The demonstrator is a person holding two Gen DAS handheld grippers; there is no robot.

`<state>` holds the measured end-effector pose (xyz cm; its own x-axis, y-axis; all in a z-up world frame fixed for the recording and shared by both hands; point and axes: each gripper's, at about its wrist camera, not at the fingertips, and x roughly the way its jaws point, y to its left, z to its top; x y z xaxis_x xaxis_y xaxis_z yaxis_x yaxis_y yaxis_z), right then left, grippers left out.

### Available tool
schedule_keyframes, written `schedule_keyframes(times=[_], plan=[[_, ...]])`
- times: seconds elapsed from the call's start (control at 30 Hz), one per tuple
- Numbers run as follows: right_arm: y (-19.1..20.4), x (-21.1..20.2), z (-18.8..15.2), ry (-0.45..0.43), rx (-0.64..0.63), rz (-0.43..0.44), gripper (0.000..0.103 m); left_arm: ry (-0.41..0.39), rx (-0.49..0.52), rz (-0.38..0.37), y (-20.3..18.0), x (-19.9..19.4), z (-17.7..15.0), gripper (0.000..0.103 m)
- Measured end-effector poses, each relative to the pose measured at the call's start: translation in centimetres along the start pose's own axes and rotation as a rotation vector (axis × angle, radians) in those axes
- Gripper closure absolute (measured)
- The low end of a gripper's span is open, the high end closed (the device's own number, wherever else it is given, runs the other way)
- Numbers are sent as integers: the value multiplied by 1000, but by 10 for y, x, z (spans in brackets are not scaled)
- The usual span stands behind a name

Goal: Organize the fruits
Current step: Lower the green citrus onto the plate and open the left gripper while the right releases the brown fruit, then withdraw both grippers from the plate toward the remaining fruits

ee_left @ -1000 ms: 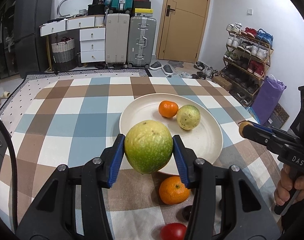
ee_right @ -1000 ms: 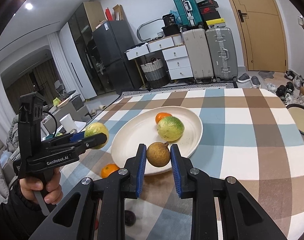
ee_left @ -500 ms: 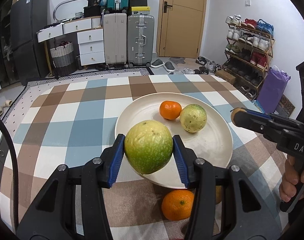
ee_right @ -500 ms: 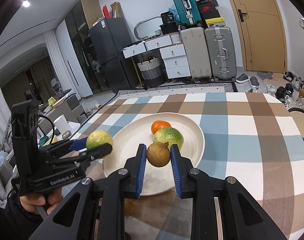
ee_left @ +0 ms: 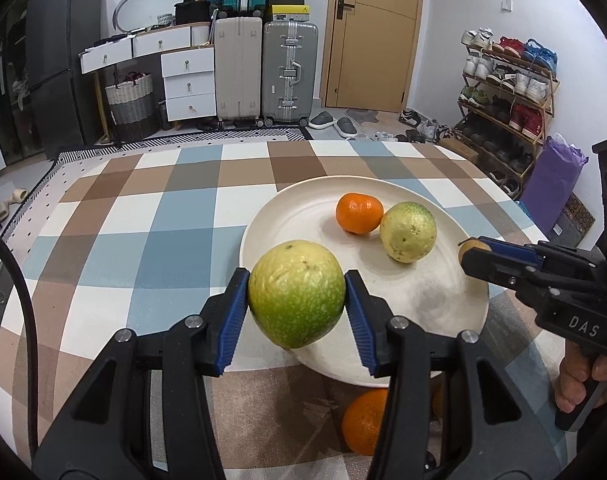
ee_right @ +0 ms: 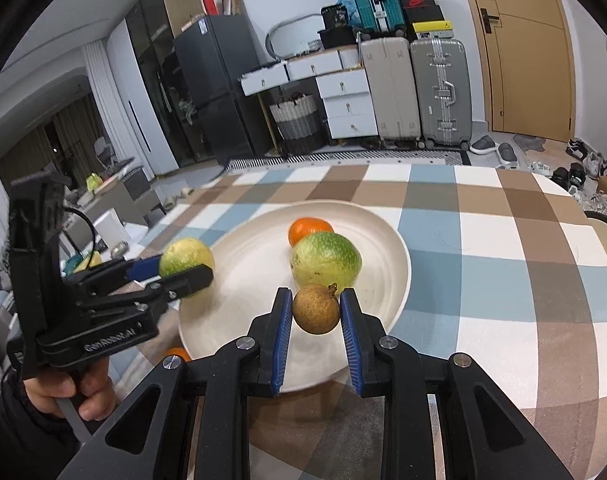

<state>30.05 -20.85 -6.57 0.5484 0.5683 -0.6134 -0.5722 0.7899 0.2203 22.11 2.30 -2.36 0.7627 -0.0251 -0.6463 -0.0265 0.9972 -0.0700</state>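
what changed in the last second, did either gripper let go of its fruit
No. Both grippers came forward over the plate: the left gripper stays shut on the big green fruit, the right gripper on the small brown fruit. The orange and green fruit on the plate have not moved, nor the orange on the cloth.

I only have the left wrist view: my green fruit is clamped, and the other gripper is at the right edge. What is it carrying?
Observer: The right gripper is shut on a small brown fruit, round with a stub of stem.
Operator: Is it over the plate?
Observer: It looks so; the plate's near rim shows beneath it.
Operator: Any fruit hidden behind my gripper?
Observer: An orange lies on the cloth, peeking out beside the plate's near rim under the left gripper.
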Motion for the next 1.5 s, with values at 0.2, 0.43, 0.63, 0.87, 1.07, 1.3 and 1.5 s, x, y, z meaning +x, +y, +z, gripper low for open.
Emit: schedule_keyframes(times=[0.2,0.43,0.63,0.87,1.07,1.3,1.5], plan=[[-4,6,-2,28,14,-13,78,6,1,6,-1,2,0,58],[-4,9,-2,34,12,-35,78,7,2,7,-1,2,0,58],[0,10,-3,41,-7,-51,78,12,5,4,-2,3,-1,58],[-1,9,-2,35,0,-53,77,1,5,5,-2,1,-2,57],[0,3,-2,8,-8,-59,65,-11,-25,19,6,-4,-3,38],[2,-1,-7,12,-13,-50,49,3,-22,1,9,-13,-13,35],[3,-9,-10,-29,-17,-52,18,-11,17,-2,0,-23,-18,21]])
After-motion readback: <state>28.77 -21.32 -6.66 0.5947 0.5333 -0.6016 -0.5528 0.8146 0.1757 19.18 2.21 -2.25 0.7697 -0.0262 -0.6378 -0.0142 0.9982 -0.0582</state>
